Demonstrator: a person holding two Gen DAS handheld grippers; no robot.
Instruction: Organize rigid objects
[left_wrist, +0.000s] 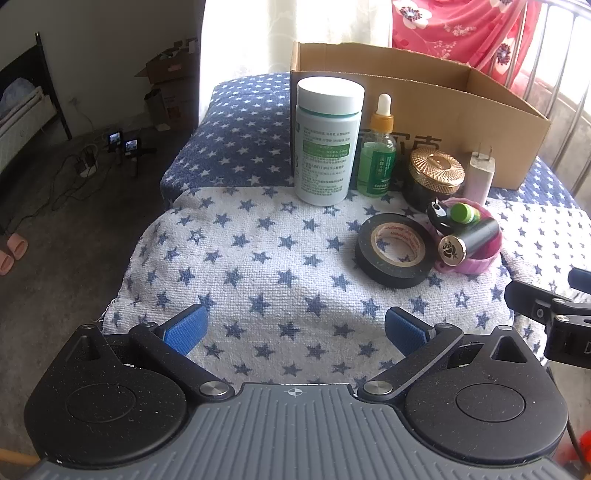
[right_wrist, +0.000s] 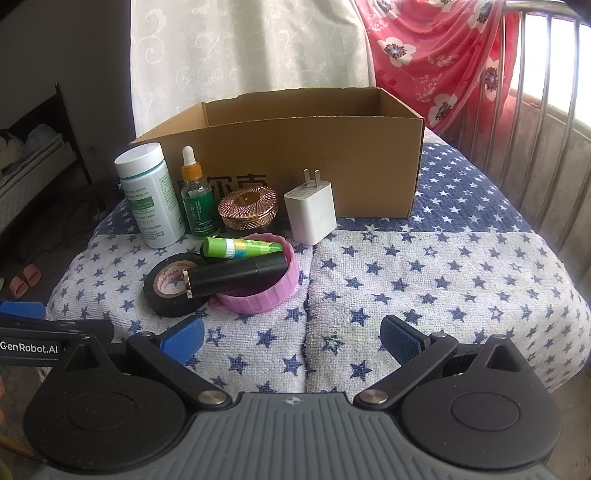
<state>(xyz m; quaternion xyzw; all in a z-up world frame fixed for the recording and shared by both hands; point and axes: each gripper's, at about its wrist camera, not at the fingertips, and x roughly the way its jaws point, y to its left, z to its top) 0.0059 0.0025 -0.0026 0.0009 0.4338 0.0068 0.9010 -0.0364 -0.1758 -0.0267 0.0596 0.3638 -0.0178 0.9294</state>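
Note:
On a star-patterned cloth stand a white-capped pill bottle, a green dropper bottle, a gold-lidded jar and a white plug adapter, all in front of an open cardboard box. A black tape roll lies beside a pink dish holding a black tube and a green tube. My left gripper and right gripper hover open and empty, short of the objects.
The right gripper's body shows at the left wrist view's right edge. The table's left edge drops to a floor with cables and pink slippers. A metal railing and red floral cloth stand behind right.

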